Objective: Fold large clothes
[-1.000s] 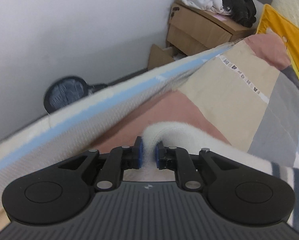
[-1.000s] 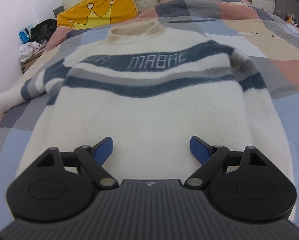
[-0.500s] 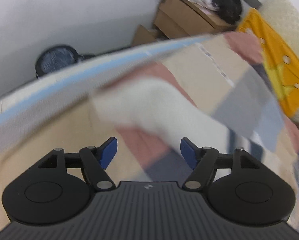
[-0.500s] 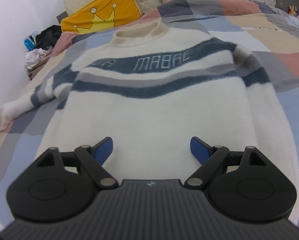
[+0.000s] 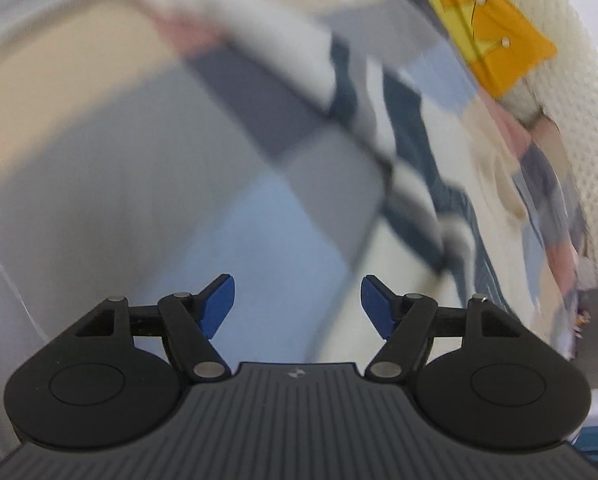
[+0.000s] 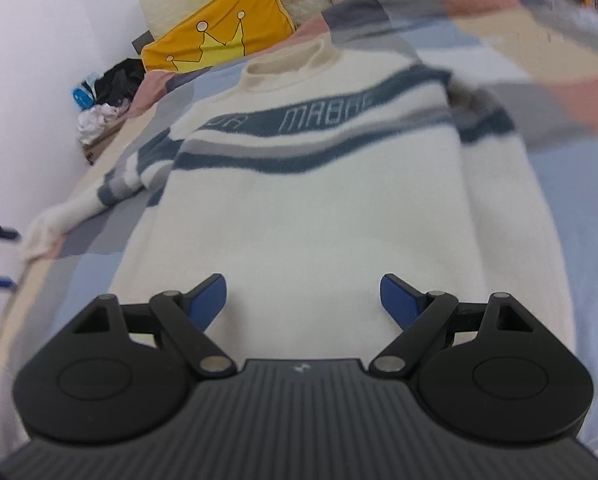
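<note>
Cream sweater (image 6: pixel 319 208) with blue and grey stripes is lying flat, front up, on the patchwork quilt (image 6: pixel 571 184), collar toward 12 o'clock, one sleeve trailing out to 9 o'clock. Right gripper (image 6: pixel 303 300) is hovering over the hem, fingers wide, holding nothing. Left gripper (image 5: pixel 297 304) is hanging over blurred quilt, fingers wide, empty. Yellow crown pillow (image 6: pixel 223 36) is sitting at 11 o'clock.
</note>
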Action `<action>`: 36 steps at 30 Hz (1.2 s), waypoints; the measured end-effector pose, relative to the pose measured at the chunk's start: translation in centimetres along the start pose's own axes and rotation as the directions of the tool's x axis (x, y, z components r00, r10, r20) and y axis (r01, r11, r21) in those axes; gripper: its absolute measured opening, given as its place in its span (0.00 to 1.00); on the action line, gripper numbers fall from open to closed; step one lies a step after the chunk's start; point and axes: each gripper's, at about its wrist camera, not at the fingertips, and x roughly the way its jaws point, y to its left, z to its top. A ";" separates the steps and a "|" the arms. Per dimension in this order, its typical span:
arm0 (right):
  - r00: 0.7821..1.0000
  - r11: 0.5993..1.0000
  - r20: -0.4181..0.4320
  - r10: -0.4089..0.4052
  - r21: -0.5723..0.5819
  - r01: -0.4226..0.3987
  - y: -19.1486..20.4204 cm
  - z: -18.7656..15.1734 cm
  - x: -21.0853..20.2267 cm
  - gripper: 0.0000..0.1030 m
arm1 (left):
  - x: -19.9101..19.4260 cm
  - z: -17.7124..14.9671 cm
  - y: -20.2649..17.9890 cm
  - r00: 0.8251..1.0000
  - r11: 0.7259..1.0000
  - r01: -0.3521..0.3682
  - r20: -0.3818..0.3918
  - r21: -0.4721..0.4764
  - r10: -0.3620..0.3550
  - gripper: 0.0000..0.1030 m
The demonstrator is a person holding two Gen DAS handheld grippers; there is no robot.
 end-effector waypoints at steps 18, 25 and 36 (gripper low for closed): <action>0.999 0.999 -0.019 -0.028 0.015 0.028 -0.7 -0.9 -1.4 0.83 | 8.5 -13.2 -1.6 0.994 0.996 -0.068 -0.084 0.051 0.072 0.40; 1.000 1.000 -0.020 -0.020 0.022 0.021 -0.8 -0.9 -1.2 0.83 | 6.4 -13.1 -1.6 0.997 0.997 -0.055 -0.056 0.057 0.058 0.12; 0.999 0.998 -0.010 -0.031 0.047 0.031 -0.9 -0.6 -2.2 0.83 | -0.5 -7.5 0.5 0.992 0.985 -0.124 0.032 0.119 0.121 0.10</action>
